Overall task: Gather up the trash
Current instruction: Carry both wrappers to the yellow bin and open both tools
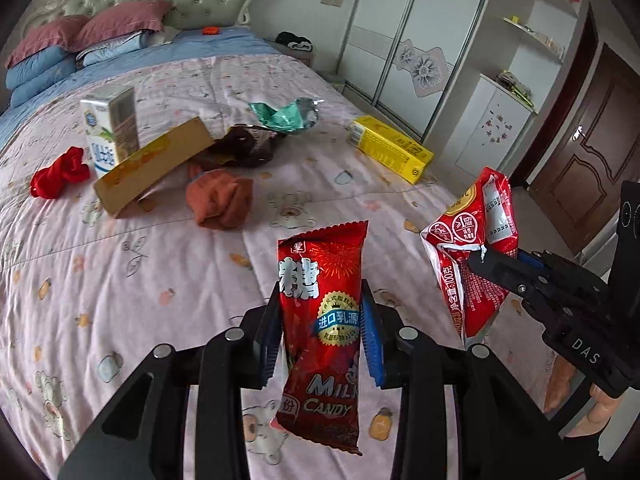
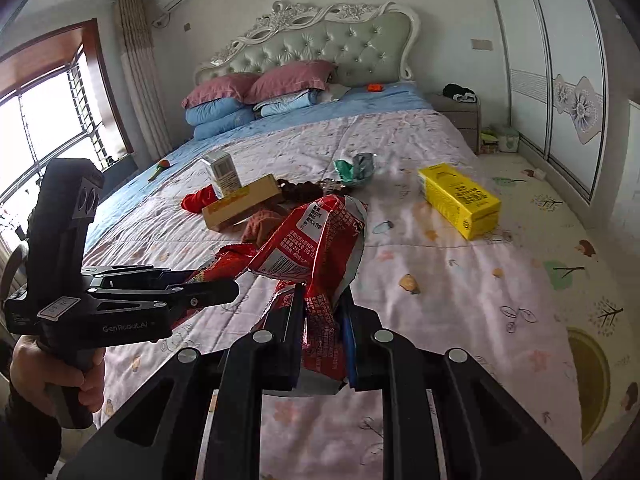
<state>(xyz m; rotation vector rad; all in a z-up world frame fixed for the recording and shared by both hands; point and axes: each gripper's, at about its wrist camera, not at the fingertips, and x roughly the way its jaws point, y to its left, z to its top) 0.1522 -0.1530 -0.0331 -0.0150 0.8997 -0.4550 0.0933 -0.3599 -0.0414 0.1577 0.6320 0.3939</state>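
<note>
My left gripper (image 1: 322,300) is shut on a red milk candy wrapper (image 1: 324,320) and holds it upright above the bed; the gripper also shows in the right wrist view (image 2: 224,290). My right gripper (image 2: 322,304) is shut on a crumpled red snack bag (image 2: 316,248); both show at the right of the left wrist view, the gripper (image 1: 480,258) and the bag (image 1: 472,240). More trash lies on the bed: a yellow box (image 1: 392,148), a green foil wrapper (image 1: 286,114), a dark wrapper (image 1: 248,146), a brown carton (image 1: 154,164), a milk carton (image 1: 110,128).
A rust-brown cloth (image 1: 220,200) and a red cloth (image 1: 60,174) lie on the pink quilt (image 1: 120,260). Pillows (image 1: 80,44) sit at the headboard. A wardrobe (image 1: 420,40) and a dark door (image 1: 580,160) stand on the right. A play mat (image 2: 560,280) covers the floor.
</note>
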